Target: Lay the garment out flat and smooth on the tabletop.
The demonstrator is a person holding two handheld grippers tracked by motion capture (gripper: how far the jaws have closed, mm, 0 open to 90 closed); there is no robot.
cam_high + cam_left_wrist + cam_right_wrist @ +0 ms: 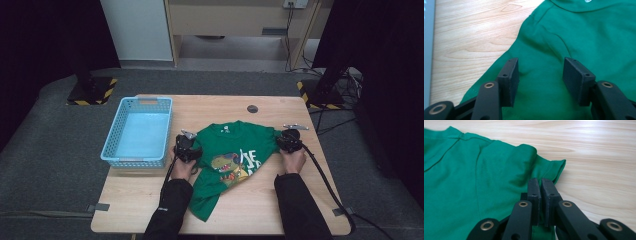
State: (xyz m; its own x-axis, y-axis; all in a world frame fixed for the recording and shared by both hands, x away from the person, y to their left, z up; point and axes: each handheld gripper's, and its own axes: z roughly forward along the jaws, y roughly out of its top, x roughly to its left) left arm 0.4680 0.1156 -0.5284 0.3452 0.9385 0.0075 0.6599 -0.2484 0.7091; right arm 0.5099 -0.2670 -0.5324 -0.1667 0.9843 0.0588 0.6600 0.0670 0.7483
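Right gripper [541, 182] pinching green T-shirt [232, 155] sleeve, left gripper [541, 75] spread over opposite shoulder at frame centre; spreading-out step likely, left pinch needed next.

Left gripper [541, 75] with its two black jaws spread wide apart above a green T-shirt [579, 42], green fabric visible between them. The shirt's edge runs diagonally across the light wooden table [471, 32]; the neckline lies at the upper right.

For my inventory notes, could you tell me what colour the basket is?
Light blue basket; clearest in the high view.
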